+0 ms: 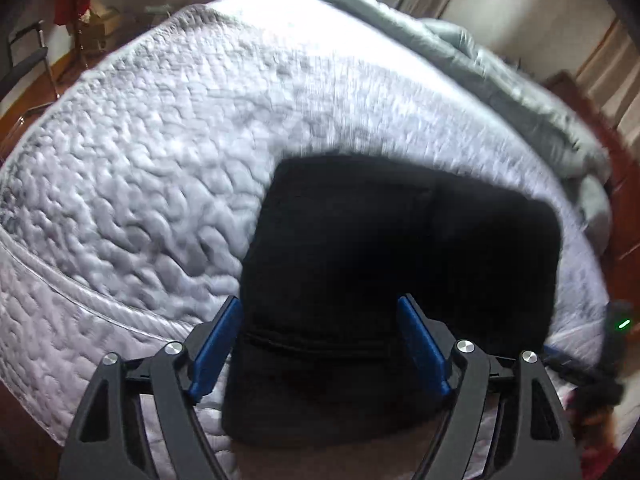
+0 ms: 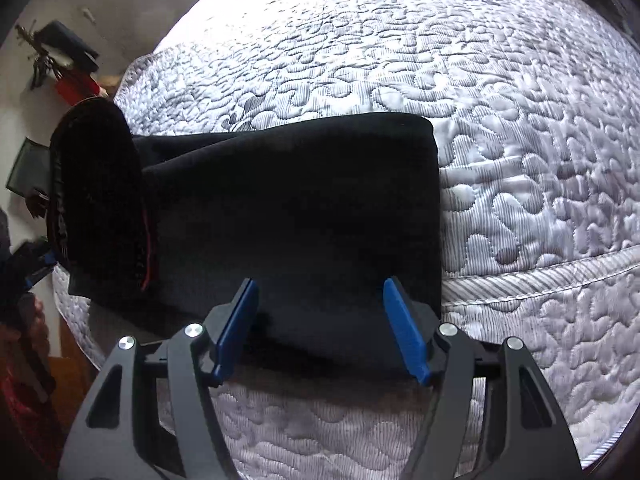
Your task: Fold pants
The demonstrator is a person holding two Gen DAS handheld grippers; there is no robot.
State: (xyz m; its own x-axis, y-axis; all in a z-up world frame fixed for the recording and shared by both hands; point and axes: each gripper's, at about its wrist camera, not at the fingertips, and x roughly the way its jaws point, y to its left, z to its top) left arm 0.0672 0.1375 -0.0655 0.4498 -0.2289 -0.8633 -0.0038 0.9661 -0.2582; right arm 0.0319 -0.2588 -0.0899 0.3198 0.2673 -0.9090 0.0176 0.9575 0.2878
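The black pants (image 1: 400, 240) lie folded into a thick rectangle on the white quilted mattress (image 1: 140, 160). My left gripper (image 1: 320, 300) hangs just over their near part, its blue pads wide apart and holding nothing. From the right wrist, the pants (image 2: 300, 200) stretch leftward from a neat folded edge on the right. At their left end a dark flap with a thin red line (image 2: 96, 192) stands up. My right gripper (image 2: 321, 280) is open above the near edge of the pants, with its pads clear of the cloth.
A grey duvet (image 1: 480, 60) is bunched along the far right side of the bed. A chair (image 1: 28, 64) stands on the wooden floor at far left. The mattress edge seam (image 2: 540, 276) runs to the right of the pants.
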